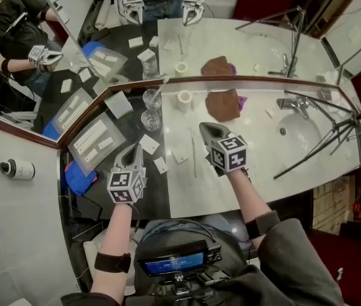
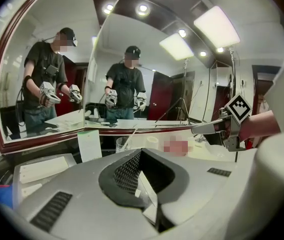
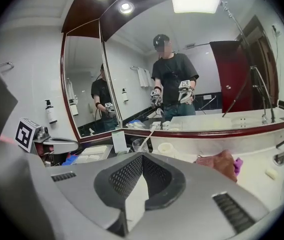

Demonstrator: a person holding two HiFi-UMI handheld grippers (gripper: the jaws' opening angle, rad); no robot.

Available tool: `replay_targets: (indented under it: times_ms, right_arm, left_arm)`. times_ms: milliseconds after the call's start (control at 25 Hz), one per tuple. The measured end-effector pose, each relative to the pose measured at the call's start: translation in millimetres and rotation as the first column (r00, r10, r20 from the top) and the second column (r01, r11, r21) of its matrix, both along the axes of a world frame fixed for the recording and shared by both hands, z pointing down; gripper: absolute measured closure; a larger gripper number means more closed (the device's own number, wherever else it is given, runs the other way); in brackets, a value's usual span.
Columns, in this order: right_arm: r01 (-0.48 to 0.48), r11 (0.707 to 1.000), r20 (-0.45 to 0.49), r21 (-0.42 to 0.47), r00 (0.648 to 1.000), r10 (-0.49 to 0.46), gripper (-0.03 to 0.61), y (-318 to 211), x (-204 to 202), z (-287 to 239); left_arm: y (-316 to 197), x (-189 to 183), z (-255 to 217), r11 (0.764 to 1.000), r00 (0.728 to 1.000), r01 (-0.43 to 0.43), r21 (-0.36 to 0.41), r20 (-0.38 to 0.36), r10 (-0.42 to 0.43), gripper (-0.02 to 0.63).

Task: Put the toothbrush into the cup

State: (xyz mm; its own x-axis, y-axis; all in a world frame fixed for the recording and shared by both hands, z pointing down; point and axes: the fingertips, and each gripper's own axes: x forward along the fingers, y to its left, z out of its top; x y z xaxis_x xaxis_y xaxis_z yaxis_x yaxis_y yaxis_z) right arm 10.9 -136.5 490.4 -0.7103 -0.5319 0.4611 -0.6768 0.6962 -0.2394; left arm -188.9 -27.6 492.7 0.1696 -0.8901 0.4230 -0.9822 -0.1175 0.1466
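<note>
Toothbrush [image 1: 159,87] leans in the cup [image 1: 151,99] — close by the mirror [image 1: 231,43].

We are reading no words, brands or numbers anywhere. The only signs we are seeing are black-and-white square patterns on the marker cubes of the left gripper [image 1: 135,150] and the right gripper [image 1: 204,128], and they are carrying no letters. The blue screen [image 1: 174,262] at the person's chest is showing marks too small for us to read. The same is holding for the wall bottle [image 1: 16,169].
</note>
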Motion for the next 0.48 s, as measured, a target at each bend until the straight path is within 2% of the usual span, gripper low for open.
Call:
replay_targets:
  times_ms: [320, 480]
  right_arm:
    - [-0.070, 0.996, -0.042, -0.063, 0.997, 0.068, 0.575, 38, 45, 21]
    - [-0.076, 0.993, -0.066, -0.093, 0.995, 0.070, 0.574, 59, 55, 36]
  left_arm:
    - [23, 20, -4, 0.999, 0.999, -0.040, 0.007, -0.027, 0.041, 0.612]
    - [33, 22, 0, 0.999, 0.999, -0.047, -0.002, -0.004, 0.047, 0.612]
